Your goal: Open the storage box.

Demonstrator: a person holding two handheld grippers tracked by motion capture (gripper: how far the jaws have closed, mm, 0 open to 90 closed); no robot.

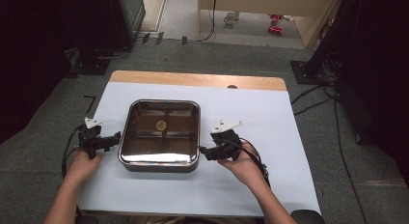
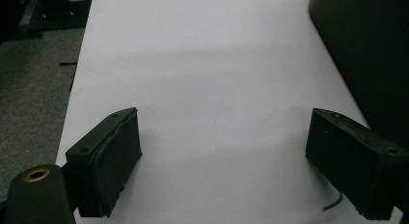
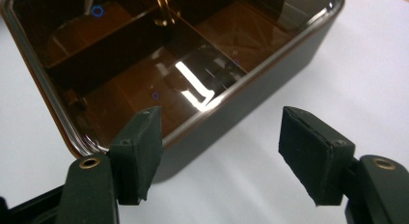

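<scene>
The left tongs (image 1: 115, 137) stand apart with nothing between them, low over the white sheet (image 2: 207, 89), their tips just beside the left wall of the box (image 1: 159, 132). The right tongs (image 1: 203, 150) are also apart and hold nothing, their tips at the box's right near corner; in the right gripper view one pad (image 3: 140, 151) overlaps the rim and the other (image 3: 311, 154) sits clear of the wall. The box lies mid-bench, dark-walled with a glossy brown lid (image 3: 144, 64) and a small gold knob (image 1: 161, 125). The sheet covers most of the wooden bench (image 1: 193, 79).
</scene>
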